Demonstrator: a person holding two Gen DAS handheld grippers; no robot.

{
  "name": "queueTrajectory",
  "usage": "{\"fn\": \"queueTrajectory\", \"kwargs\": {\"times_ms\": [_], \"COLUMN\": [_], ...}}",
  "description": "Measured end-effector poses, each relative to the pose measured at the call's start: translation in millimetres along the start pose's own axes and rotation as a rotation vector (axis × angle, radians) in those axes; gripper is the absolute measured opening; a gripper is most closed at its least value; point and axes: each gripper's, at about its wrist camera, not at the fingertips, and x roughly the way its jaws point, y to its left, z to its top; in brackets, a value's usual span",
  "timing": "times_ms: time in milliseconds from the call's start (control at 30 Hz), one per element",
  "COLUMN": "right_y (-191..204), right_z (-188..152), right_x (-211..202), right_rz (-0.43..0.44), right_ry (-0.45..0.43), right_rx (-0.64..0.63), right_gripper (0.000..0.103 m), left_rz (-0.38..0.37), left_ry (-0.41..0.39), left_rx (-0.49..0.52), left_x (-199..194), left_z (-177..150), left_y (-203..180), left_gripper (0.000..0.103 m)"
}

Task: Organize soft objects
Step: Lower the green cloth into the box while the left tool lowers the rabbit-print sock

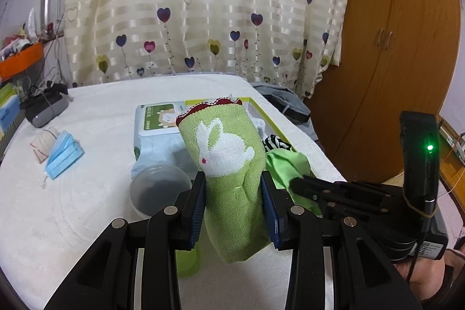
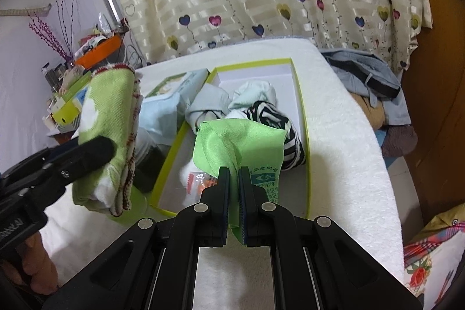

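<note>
- Two grips: we're pinching the green cloth (image 2: 239,141) in the right gripper (image 2: 234,188), jaws closed, box (image 2: 302,118) straight ahead below.
- Left gripper (image 1: 232,199) is clamping the bunny sock (image 1: 229,161) upright, left of the box.

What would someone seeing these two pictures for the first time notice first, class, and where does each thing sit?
A green rabbit sock stands clamped in the left gripper, in front of the green-rimmed box. The right gripper pinches a bright green cloth above that box, which holds rolled socks. Behind hangs a heart-patterned curtain.
</note>
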Motion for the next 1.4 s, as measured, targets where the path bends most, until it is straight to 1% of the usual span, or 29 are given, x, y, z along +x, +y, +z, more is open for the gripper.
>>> {"fn": "queueTrajectory", "kwargs": {"times_ms": [200,367,633,767,833,967,1000,1167,1400], "right_y": [-10,-17,-22,-25,-25,-28,-29,-34,-38], "right_z": [1,9,32,37,36,33,32,31,30], "right_x": [21,39,53,53,48,37,34,19,13], "right_rz": [-0.006,-0.014,-0.016,-0.006,-0.004,-0.024,-0.030,-0.031,-0.034], "right_ry": [0.048,0.074,0.077,0.070,0.055,0.048,0.041,0.007,-0.002], "right_rx": [0.015,0.020,0.005,0.006,0.007,0.008,0.009,0.022,0.030], "right_gripper": [0.007,0.007,0.007,0.008,0.014,0.034,0.037,0.037,0.037], "left_rz": [-0.007,-0.011,-0.015,-0.020,-0.018,-0.011,-0.010,-0.006,0.000], "left_ry": [0.026,0.053,0.091,0.103,0.112,0.138,0.144,0.155,0.161], "left_rx": [0.004,-0.004,-0.007,0.001,0.002,0.007,0.008,0.024,0.030], "left_x": [16,31,53,62,67,78,81,88,96], "left_z": [3,3,7,9,10,7,7,7,10], "left_y": [0,1,-2,-4,-5,-8,-9,-14,-16], "left_gripper": [0.034,0.034,0.034,0.034,0.034,0.034,0.034,0.035,0.042]}}
